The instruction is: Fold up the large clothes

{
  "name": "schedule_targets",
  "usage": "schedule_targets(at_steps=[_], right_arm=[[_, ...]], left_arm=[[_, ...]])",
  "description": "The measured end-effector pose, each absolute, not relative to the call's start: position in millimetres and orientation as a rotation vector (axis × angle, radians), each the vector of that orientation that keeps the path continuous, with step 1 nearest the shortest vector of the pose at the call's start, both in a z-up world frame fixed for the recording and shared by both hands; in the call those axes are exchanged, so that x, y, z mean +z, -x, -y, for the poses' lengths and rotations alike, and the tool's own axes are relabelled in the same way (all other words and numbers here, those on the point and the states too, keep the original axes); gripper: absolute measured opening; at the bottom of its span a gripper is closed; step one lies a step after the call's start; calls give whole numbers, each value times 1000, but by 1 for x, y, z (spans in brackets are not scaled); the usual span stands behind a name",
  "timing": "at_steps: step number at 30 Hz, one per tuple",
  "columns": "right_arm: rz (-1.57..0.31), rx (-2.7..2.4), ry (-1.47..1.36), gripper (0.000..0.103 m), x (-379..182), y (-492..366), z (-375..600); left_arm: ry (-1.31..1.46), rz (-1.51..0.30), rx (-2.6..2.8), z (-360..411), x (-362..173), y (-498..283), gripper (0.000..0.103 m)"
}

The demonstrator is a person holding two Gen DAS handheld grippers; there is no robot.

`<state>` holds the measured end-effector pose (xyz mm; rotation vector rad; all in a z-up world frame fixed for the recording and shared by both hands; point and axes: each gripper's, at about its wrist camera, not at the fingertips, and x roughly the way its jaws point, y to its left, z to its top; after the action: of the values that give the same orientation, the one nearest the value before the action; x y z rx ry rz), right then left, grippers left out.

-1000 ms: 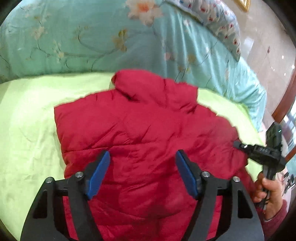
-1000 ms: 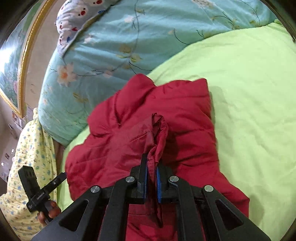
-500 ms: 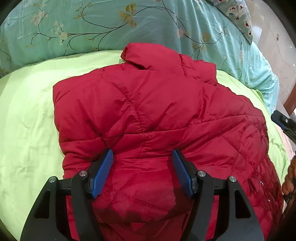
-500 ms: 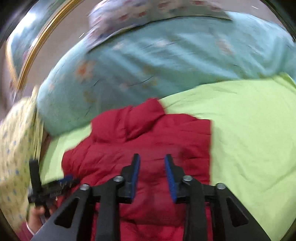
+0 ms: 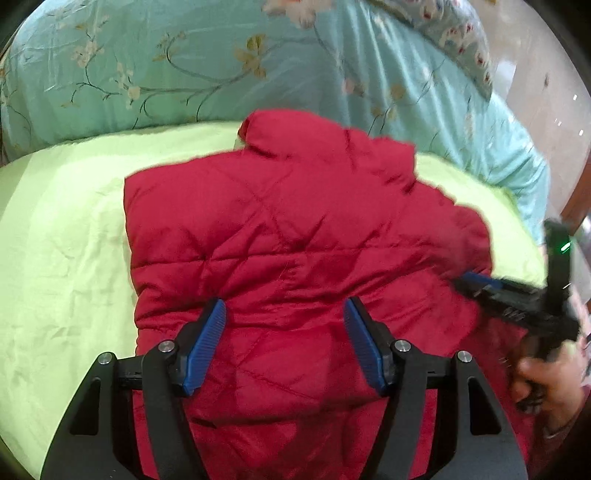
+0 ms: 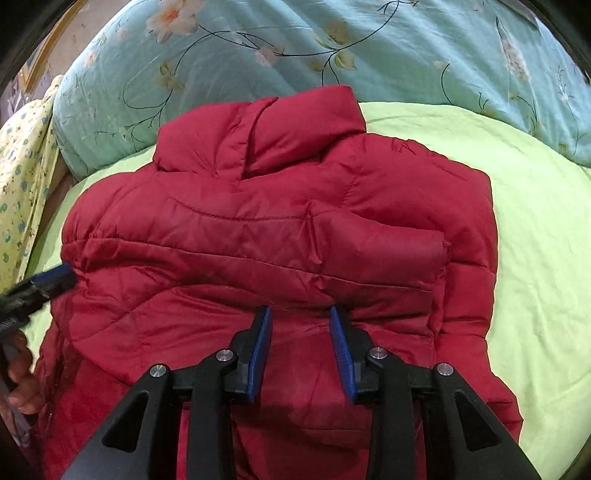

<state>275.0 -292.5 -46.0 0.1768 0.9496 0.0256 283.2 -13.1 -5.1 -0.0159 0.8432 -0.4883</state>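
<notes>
A red quilted jacket (image 5: 295, 229) lies on the bed with its collar (image 6: 295, 122) at the far side. One sleeve (image 6: 380, 243) is folded across its body. My left gripper (image 5: 285, 302) hovers open over the jacket's lower middle with nothing between its pads. My right gripper (image 6: 300, 310) also stands over the lower part; its jaws are closing but stay apart, and only the jacket's surface shows below the gap. In the left wrist view the right gripper (image 5: 469, 282) is blurred at the jacket's right edge. In the right wrist view the left gripper (image 6: 55, 278) is at its left edge.
A lime green sheet (image 5: 66, 240) covers the bed around the jacket. A teal floral quilt (image 6: 332, 44) is heaped along the far side, with a patterned pillow (image 5: 454, 33) behind it. A yellow print cloth (image 6: 22, 155) hangs at the left. A person's hand (image 5: 546, 380) holds the right gripper.
My right gripper let go of the pinched red fabric, opened and swung across with a roll. The sleeve now lies flat across the jacket. The left gripper stayed open over the jacket.
</notes>
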Motion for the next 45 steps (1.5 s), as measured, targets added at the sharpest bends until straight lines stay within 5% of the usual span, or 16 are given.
schedule_targets(at_steps=[13, 45], right_arm=[[-861, 24, -220, 37, -17, -249, 297], [-964, 5, -221, 40, -53, -269, 301]], left_arm=[[-35, -910, -423, 19, -34, -299, 66], [-43, -972, -393, -4, -38, -299, 67]])
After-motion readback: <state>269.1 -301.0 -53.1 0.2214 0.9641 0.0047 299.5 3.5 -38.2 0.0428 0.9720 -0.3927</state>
